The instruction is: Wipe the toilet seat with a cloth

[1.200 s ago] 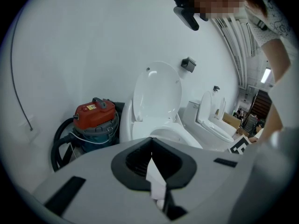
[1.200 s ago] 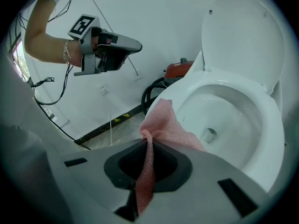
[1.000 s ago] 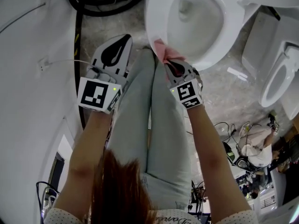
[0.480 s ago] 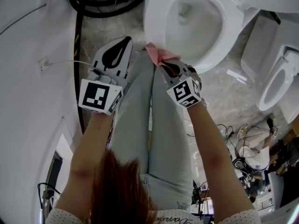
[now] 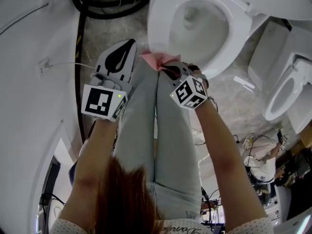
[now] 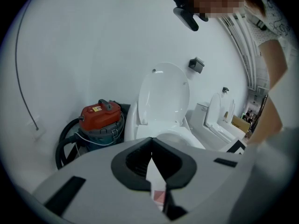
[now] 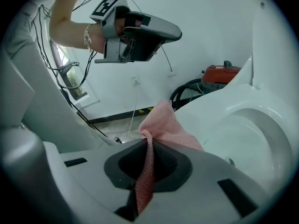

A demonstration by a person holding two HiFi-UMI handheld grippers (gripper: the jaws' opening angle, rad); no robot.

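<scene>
The white toilet seat (image 5: pixel 161 13) rings the bowl at the top of the head view, and its lid (image 6: pixel 164 94) stands up. My right gripper (image 5: pixel 168 68) is shut on a pink cloth (image 5: pixel 157 58), which bunches out past the jaw tips at the seat's front-left edge. In the right gripper view the cloth (image 7: pixel 161 125) rises from the right gripper (image 7: pixel 149 143) beside the seat rim (image 7: pixel 219 106). My left gripper (image 5: pixel 124 50) hangs shut and empty to the left, off the toilet; the left gripper (image 7: pixel 161 31) also shows held high.
A red vacuum (image 6: pixel 100 118) with a black hose (image 5: pixel 97 6) stands left of the toilet. Another toilet (image 5: pixel 287 82) sits at the right, with cables (image 5: pixel 253 140) on the stone floor. A white wall (image 5: pixel 34 82) runs along the left. The person's legs (image 5: pixel 161 140) are below.
My right gripper has slid the pink cloth leftward along the seat's front rim to its left edge. The left gripper has stayed in place.
</scene>
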